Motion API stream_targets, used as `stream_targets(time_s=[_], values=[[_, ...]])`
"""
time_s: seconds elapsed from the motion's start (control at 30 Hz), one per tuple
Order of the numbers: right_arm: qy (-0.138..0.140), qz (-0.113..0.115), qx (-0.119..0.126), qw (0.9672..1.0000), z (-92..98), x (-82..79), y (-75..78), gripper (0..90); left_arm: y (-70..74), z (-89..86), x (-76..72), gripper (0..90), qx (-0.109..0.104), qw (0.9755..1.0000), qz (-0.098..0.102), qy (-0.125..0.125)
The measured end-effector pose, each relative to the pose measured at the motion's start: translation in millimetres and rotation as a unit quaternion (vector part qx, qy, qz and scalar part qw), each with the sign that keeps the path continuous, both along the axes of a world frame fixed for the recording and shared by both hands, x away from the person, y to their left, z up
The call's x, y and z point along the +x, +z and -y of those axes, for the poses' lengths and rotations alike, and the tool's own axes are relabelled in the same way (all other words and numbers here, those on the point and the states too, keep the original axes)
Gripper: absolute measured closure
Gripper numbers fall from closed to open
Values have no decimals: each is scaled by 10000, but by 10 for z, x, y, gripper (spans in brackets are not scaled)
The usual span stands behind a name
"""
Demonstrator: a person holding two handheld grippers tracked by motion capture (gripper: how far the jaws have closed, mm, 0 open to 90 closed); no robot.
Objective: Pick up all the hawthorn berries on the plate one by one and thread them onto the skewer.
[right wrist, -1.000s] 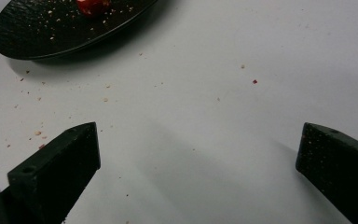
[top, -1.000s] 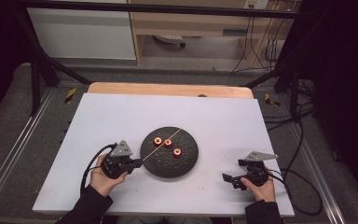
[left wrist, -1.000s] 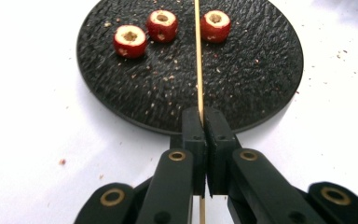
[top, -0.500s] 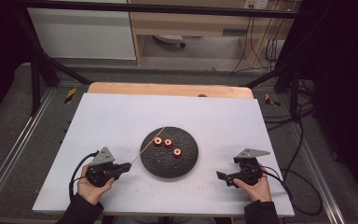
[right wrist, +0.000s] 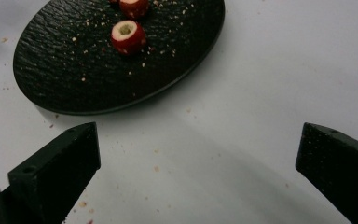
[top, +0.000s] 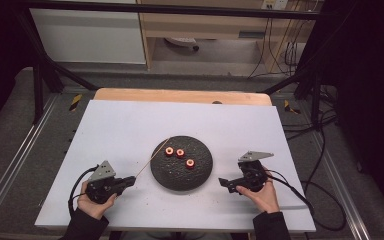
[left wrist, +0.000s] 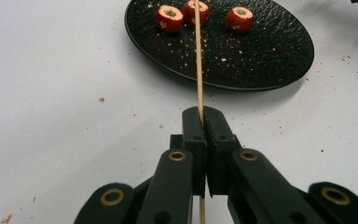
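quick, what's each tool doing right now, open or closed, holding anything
Left tool: closed on the wooden skewer.
Right tool: open, holding nothing.

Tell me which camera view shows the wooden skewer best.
The left gripper view: the skewer runs sharp from the shut left gripper over the black plate. The high view shows it as a thin line.

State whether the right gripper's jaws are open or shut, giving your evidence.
Open: the right gripper shows its jaws standing far apart, only bare white table between them.
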State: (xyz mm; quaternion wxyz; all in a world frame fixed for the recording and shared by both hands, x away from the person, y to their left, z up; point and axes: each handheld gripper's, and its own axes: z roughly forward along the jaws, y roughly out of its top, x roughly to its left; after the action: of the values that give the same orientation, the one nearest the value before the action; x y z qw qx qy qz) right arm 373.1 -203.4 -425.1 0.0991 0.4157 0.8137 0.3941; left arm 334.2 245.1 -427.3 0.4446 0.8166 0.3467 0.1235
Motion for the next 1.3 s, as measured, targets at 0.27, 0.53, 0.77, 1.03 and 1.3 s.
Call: stream_targets(time_s=[0.27, 0.53, 0.77, 1.03, 1.3], values=[[74, -19, -77, 9999, -230, 125, 138, 19, -20, 6, -13, 880, -2, 10000, 24, -38], [339, -234, -400, 9983, -623, 340, 248, 78, -49, 28, -6, 880, 67, 10000, -9, -36], [518, -427, -494, 9965, -887, 499, 296, 129, -63, 40, -4, 880, 107, 9999, -28, -49], [738, -710, -959, 9901, -1095, 615, 271, 212, -77, 42, 3, 880, 127, 9999, -44, -16], [815, -971, -1103, 9858, -1251, 738, 221, 339, -87, 51, 4, 880, 163, 9999, -47, -11]])
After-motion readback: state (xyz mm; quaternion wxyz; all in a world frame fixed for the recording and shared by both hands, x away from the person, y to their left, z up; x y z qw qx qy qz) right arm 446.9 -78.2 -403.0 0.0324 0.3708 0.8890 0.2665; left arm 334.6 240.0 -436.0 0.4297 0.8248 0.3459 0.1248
